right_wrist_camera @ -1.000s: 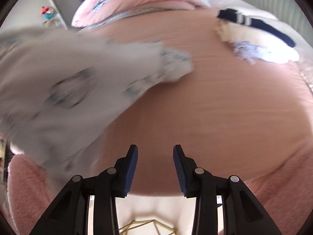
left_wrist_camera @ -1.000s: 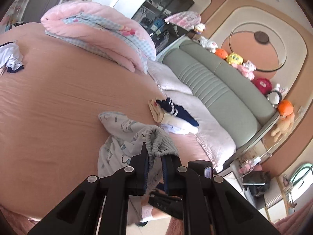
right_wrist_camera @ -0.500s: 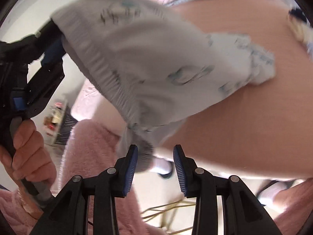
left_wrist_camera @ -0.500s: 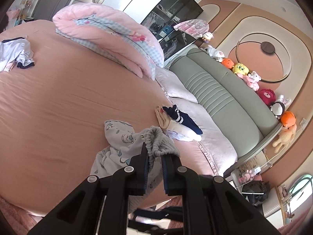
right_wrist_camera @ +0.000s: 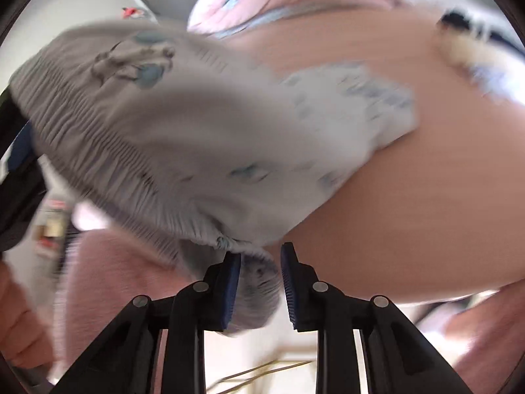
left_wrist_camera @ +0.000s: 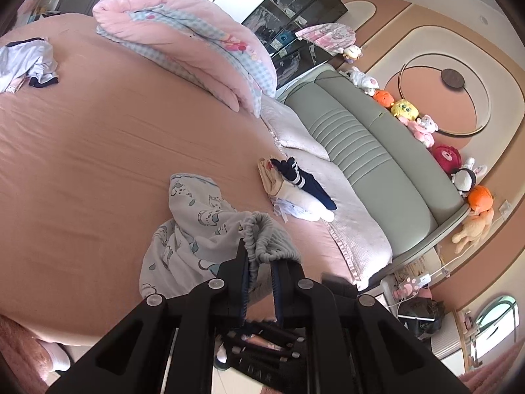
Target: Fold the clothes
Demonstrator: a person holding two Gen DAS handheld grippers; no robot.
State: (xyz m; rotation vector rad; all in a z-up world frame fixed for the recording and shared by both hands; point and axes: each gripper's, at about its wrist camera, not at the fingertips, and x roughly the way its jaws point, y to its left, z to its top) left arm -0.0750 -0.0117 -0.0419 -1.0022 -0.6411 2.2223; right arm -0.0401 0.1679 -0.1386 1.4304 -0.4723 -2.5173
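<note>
A pair of pale grey children's pants (left_wrist_camera: 197, 226) with a small blue print lies partly on the pink bed sheet (left_wrist_camera: 98, 151). My left gripper (left_wrist_camera: 259, 259) is shut on its gathered elastic waistband (left_wrist_camera: 269, 239) and lifts it off the bed. In the right wrist view the same pants (right_wrist_camera: 183, 131) hang close and blurred. My right gripper (right_wrist_camera: 259, 262) is open, with a fold of the waistband edge (right_wrist_camera: 256, 282) between its blue pads.
A small stack of folded clothes (left_wrist_camera: 295, 187) lies near the grey-green headboard (left_wrist_camera: 377, 154). A rolled pink quilt (left_wrist_camera: 183, 39) lies at the far side. A white and navy garment (left_wrist_camera: 29, 62) lies at far left. Plush toys (left_wrist_camera: 426, 124) line the headboard.
The right gripper has moved in under the lifted pants, and their waistband edge now sits between its open fingers. The left gripper keeps hold of the waistband and has shifted slightly.
</note>
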